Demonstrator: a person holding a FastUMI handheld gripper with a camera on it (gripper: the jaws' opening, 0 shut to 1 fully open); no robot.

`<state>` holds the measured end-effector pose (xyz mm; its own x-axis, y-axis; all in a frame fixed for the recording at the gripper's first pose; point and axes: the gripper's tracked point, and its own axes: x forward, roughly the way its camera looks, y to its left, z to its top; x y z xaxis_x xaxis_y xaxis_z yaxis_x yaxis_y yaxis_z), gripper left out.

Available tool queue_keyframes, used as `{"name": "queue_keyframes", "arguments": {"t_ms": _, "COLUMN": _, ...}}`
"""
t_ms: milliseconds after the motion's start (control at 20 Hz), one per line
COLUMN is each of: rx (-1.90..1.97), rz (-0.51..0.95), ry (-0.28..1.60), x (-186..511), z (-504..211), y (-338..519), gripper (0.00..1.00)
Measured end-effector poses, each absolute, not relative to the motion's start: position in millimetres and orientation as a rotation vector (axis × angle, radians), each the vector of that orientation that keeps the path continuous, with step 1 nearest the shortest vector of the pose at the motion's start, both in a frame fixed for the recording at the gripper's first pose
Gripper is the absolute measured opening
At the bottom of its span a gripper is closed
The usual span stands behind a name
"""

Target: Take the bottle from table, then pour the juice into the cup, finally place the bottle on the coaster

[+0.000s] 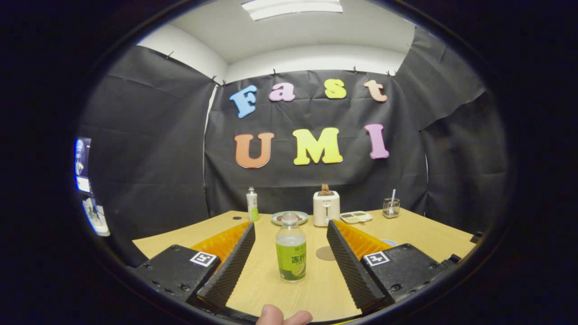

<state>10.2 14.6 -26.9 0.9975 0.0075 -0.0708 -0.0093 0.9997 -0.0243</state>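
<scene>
The first step is in hand: taking the bottle [291, 247]. It stands upright on the counter [271, 280], cap on, between the two fingers of the claw [291, 228] but touching neither. The claw is spread wide apart, with bare wood on both sides of the bottle, and nothing is held.

The next move, as I judge it, calls for easing the claw forward so the fingers flank the body of the bottle at the label, then closing evenly from both sides. A one-sided push could tip it, as it is tall and narrow.

The round coaster [325, 253] lies flat just beyond the bottle and slightly to its right, close to the right finger. The rim of what may be the cup [389, 242] peeks over that finger; too little of it shows to be sure.

Along the far edge of the counter stand a small bottle with a green base [252, 204], a plate [289, 218], a toaster [326, 207], a small tray [356, 217] and a mesh holder [391, 208], all well apart from the bottle. The middle of the counter is open, so there is free room to lift and swing toward the right. A fingertip [273, 314] of the holding hand shows at the near edge
</scene>
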Motion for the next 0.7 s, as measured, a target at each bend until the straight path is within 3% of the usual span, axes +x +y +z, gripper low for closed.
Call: {"name": "queue_keyframes", "arguments": {"t_ms": 700, "rx": -0.007, "rz": -0.057, "ry": 0.238, "x": 48.6, "z": -105.4, "y": 1.5, "gripper": 1.0}}
